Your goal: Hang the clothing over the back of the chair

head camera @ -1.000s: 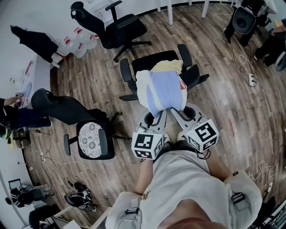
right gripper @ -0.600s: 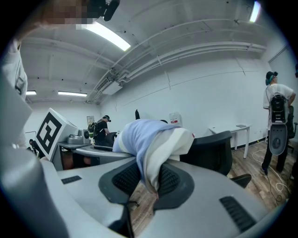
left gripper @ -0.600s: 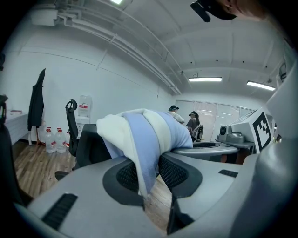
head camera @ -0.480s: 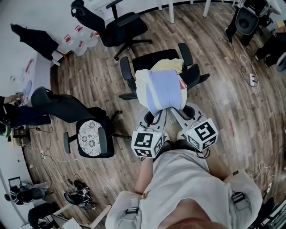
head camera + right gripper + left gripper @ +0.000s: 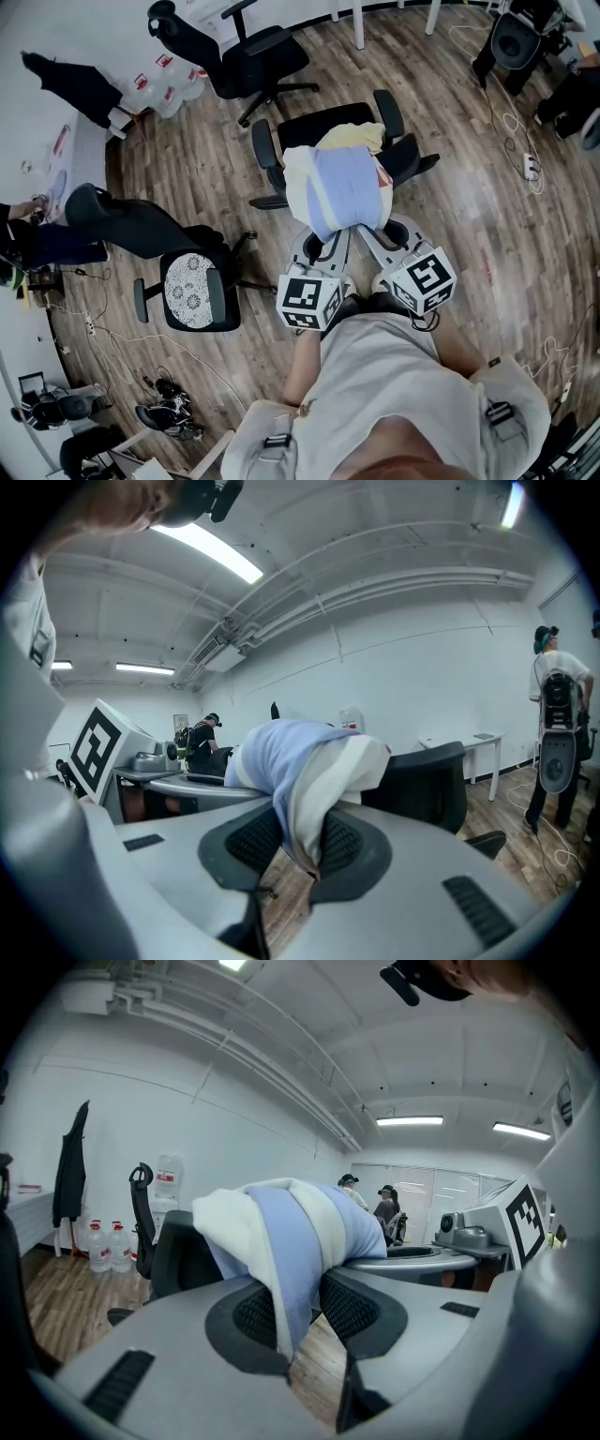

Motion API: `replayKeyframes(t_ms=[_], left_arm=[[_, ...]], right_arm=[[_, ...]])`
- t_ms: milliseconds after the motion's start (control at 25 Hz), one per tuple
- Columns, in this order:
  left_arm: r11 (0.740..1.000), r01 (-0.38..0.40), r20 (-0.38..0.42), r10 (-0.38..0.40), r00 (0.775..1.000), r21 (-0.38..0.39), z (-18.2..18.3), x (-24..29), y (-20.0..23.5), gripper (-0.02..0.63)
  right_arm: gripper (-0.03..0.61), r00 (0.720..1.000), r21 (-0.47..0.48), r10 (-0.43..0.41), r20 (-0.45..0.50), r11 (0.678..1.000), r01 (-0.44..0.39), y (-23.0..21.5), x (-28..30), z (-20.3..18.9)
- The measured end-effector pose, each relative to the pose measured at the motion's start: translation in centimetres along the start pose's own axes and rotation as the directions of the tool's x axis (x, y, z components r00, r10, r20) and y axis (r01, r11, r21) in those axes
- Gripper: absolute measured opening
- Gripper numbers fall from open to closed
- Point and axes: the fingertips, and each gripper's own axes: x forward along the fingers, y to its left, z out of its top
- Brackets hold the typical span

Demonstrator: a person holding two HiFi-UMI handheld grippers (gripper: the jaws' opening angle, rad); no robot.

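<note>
- The clothing (image 5: 342, 192) hangs with its near edge pinched in the left claw (image 5: 323, 246) and the right claw (image 5: 370, 242), which sit side by side.
- The chair (image 5: 314, 127) stands just behind the clothing.
- A second chair (image 5: 195, 292) stands left of the claws.
- A third chair (image 5: 253, 56) is farther back.
- Water bottles (image 5: 169, 89) sit on the floor (image 5: 450, 216) left of the third chair.

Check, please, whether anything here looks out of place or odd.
The clothing is crumpled into a lump, pinched at its near edge by the left tongs and the right tongs, by the black chair. Nothing looks spilled or damaged.
</note>
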Motion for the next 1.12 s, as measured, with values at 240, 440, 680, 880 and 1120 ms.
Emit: replayKeyframes(t_ms=[240,440,680,880,1120], left_arm=[[1.0,0.009,0.008,-0.009,1.0,0.011,0.2,0.1,-0.3,0.114],[1.0,0.022,0.017,-0.022,1.0,0.009,0.3,-0.3,-0.2,0.114],[1.0,0.025,0.033,-0.025,0.999,0.014,0.3,-0.5,-0.4,0.123],[1.0,0.023,0.041,-0.024,0.999,0.018,0.5,-0.9,-0.5,0.14],[1.0,0.013,0.049,-0.014,0.999,0.025,0.6,-1.1,-0.6,0.161]], right_arm=[[0.089,1.0,-0.012,-0.007,0.001,1.0,0.007,-0.2,-0.1,0.2],[0.097,1.0,-0.022,-0.008,0.003,1.0,0.008,0.0,-0.1,0.3],[0.107,1.0,-0.039,-0.013,0.008,0.999,0.013,0.1,-0.4,0.4],[0.118,1.0,-0.05,-0.011,0.018,0.999,0.012,0.4,-0.7,0.7],[0.135,1.0,-0.058,-0.011,0.026,0.998,0.012,0.3,-1.1,0.8]])
